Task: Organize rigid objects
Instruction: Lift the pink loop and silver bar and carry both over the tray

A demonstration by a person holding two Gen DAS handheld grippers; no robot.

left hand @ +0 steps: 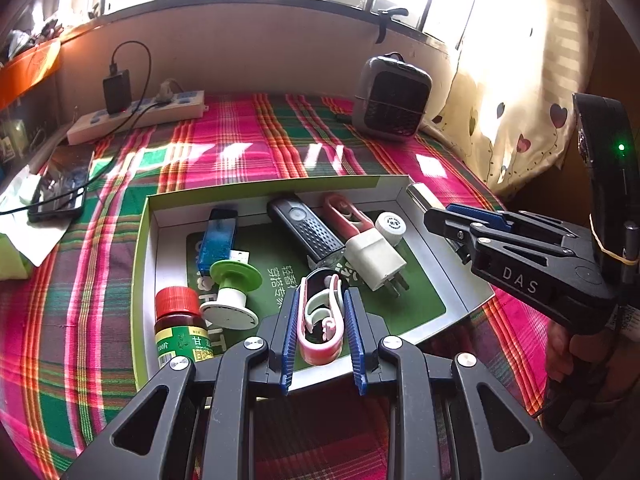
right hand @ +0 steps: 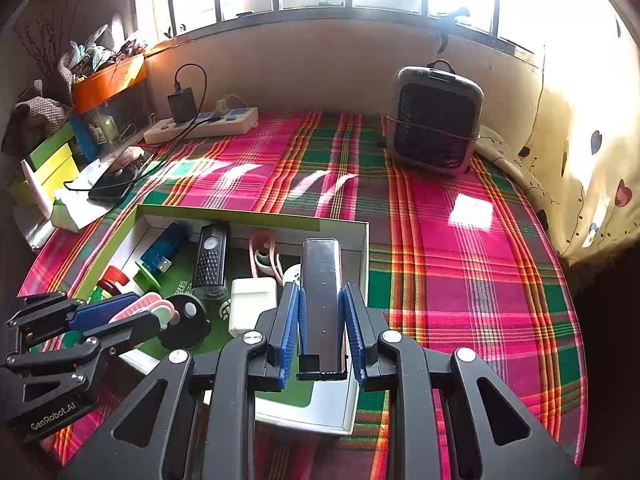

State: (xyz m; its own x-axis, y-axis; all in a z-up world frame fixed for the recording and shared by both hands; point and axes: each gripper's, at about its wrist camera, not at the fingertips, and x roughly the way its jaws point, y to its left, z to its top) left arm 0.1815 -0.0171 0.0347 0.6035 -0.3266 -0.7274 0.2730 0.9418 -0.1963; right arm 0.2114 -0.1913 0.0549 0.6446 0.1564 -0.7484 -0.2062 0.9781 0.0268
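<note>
Both grippers are clamped on loads above the box (left hand: 460, 240). The right gripper (right hand: 322, 320) pinches a slim metal bar (right hand: 322, 276) over the box's right wall — it could slide out endwise. The left gripper (left hand: 320, 320) squeezes a pink-and-white clip (left hand: 322, 320) above the box's near edge; it may snag the bottle (left hand: 182, 326) just left.

Cloth (right hand: 440, 240) pink/green/orange plaid; tray (left hand: 140, 240) lime rim; bottle (left hand: 180, 320) brown w/ red cap; clip (left hand: 320, 320) pink/white.
</note>
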